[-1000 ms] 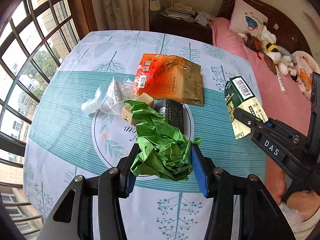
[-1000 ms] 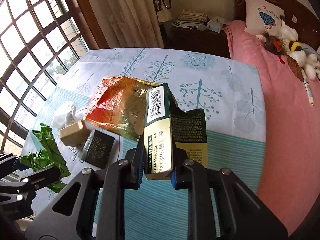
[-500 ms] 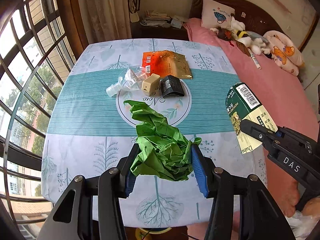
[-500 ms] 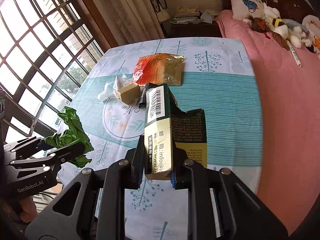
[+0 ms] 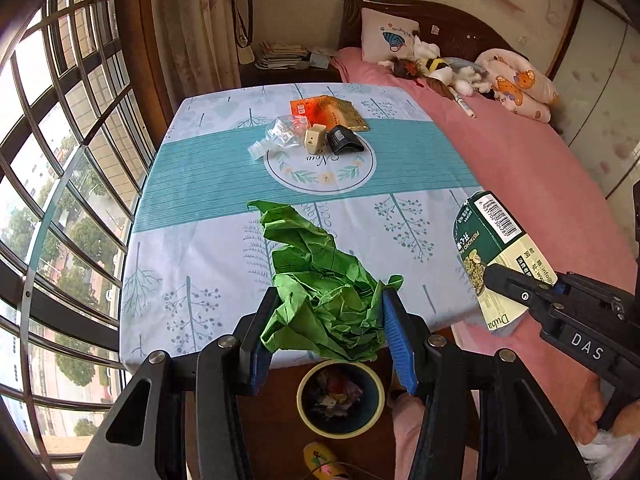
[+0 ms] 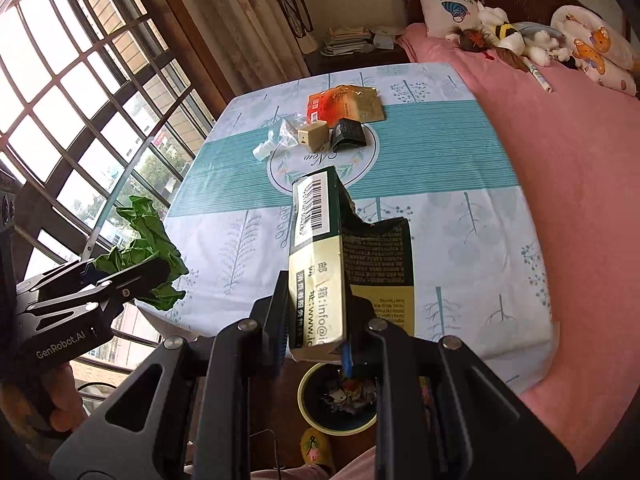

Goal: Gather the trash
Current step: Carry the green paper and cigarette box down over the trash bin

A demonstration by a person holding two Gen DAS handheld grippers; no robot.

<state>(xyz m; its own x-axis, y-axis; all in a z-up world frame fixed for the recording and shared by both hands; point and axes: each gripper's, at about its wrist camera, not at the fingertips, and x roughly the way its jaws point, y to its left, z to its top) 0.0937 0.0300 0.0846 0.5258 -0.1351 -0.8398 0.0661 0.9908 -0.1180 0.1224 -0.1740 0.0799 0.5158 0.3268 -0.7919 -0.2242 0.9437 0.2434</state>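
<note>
My left gripper (image 5: 328, 320) is shut on a crumpled green paper (image 5: 320, 280), held above a round bin (image 5: 340, 428) with trash inside on the floor by the table's near edge. My right gripper (image 6: 316, 332) is shut on a torn green and cream carton (image 6: 332, 264), over the same bin (image 6: 320, 424). The carton also shows in the left wrist view (image 5: 496, 256), and the green paper in the right wrist view (image 6: 144, 256). On the table (image 5: 200, 216) lie an orange foil bag (image 5: 328, 110), a clear plastic bottle (image 5: 280, 136), a beige small box (image 5: 314, 142) and a black packet (image 5: 344, 140).
A bed with a pink sheet (image 5: 540, 168) runs along the table's right side, with stuffed toys (image 5: 440, 70) at its head. Barred windows (image 5: 60, 160) are on the left. A yellow slipper (image 5: 324, 464) lies on the floor near the bin.
Both grippers have drawn back from the table's middle to beyond its near edge, each still holding its item. The bin on the floor has come into view below them.
</note>
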